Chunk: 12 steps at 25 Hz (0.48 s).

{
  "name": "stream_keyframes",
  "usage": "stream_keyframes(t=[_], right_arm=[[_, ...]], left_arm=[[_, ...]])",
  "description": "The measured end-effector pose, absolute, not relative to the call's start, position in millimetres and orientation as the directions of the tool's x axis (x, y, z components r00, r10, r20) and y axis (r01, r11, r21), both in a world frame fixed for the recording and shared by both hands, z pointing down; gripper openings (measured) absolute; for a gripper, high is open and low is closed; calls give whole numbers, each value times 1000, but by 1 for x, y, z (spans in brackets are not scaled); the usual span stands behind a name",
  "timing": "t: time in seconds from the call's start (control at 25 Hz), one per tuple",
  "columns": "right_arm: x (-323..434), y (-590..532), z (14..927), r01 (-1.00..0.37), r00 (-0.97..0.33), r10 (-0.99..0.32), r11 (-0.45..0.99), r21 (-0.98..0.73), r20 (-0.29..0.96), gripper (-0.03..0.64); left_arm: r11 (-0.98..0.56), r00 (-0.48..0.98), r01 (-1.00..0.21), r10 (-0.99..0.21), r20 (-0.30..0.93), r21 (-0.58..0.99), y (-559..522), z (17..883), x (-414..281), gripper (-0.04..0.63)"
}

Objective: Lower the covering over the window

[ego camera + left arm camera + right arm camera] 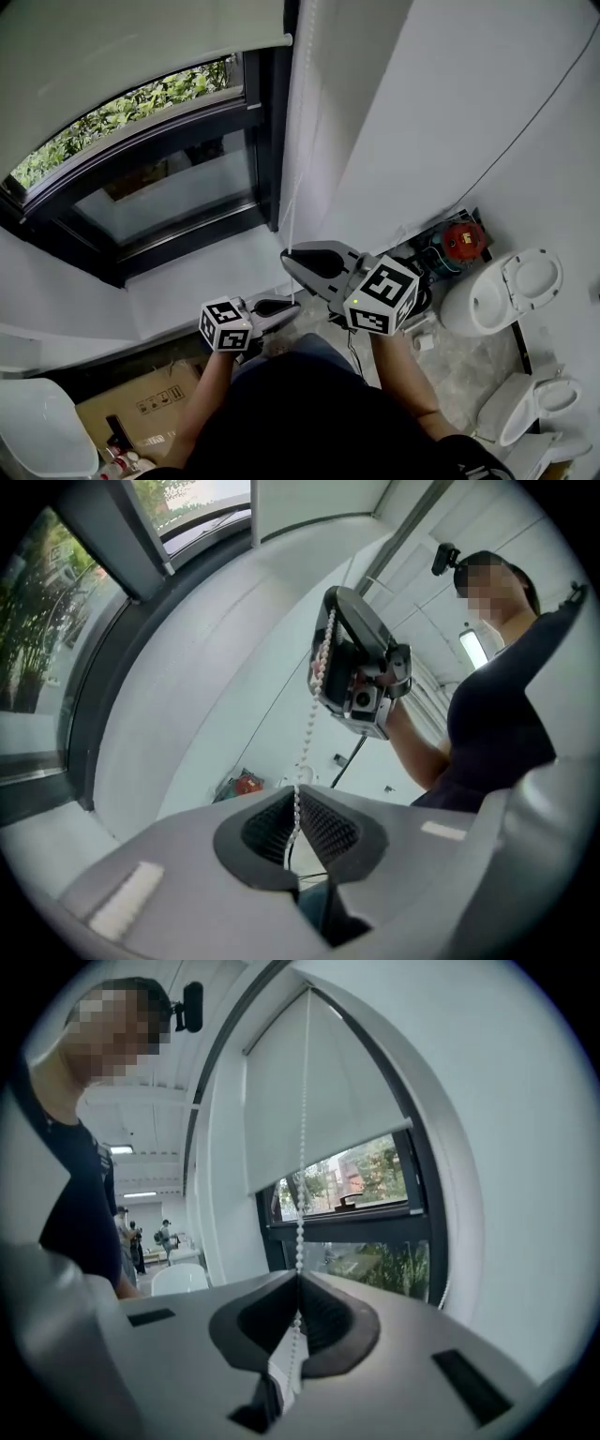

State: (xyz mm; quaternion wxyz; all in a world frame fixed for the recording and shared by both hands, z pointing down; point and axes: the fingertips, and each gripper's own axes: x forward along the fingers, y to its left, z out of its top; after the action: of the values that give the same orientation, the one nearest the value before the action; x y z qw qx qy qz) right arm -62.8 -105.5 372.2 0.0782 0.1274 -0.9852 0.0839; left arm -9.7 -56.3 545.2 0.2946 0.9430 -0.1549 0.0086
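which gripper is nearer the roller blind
Right. The right gripper clamps the bead chain higher up, closer to the roller blind; the left gripper clamps it lower down.
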Motion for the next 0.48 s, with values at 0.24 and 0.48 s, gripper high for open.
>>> stream_keyframes(t=[0.24,0.48], right_arm=[[-54,-118,398,-310,-929,-271,942,-127,252,14],[-59,-118,429,-307,-920,-250,938,-162,301,14]], left_arm=[[-773,951,-304,-277,135,557,-56,552,-9,23],[-764,952,-302,-270,143,570,-50,559,-8,25]])
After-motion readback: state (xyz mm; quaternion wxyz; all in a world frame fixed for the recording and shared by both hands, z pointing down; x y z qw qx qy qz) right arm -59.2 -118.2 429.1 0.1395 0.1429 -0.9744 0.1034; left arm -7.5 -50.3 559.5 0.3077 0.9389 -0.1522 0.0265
